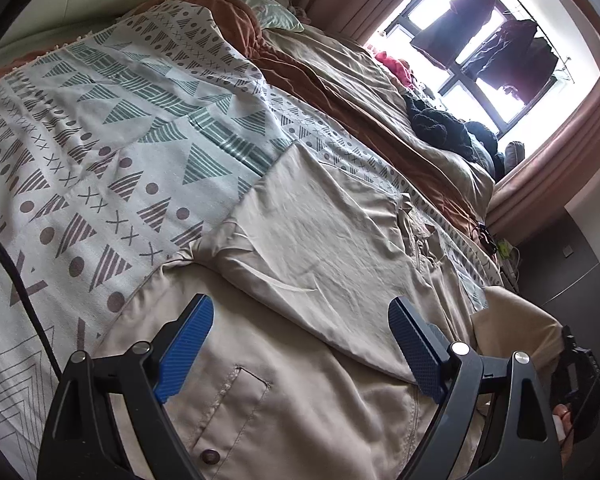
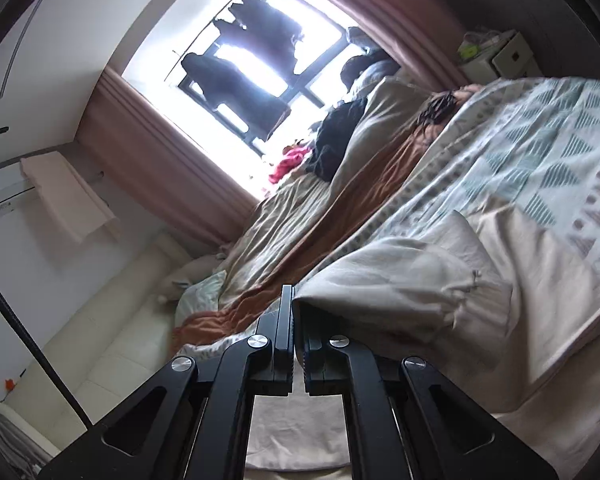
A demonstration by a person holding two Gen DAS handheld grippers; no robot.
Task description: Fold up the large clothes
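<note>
Beige garment (image 1: 320,240) spread on bed (image 1: 100,140) — thin, limp, light, likely slippery. Left claw (image 1: 300,340) wide open above it, empty. Right claw (image 2: 294,320) pinched on lifted edge — grip hems, corners.

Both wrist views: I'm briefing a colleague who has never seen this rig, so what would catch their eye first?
The bright window with dark clothes hanging in it dominates the far side of the room. On the bed, a beige garment lies spread over a patterned blanket of triangles and dots. The left claw hovers open above the garment, while the right claw is shut on a fold of it.
</note>
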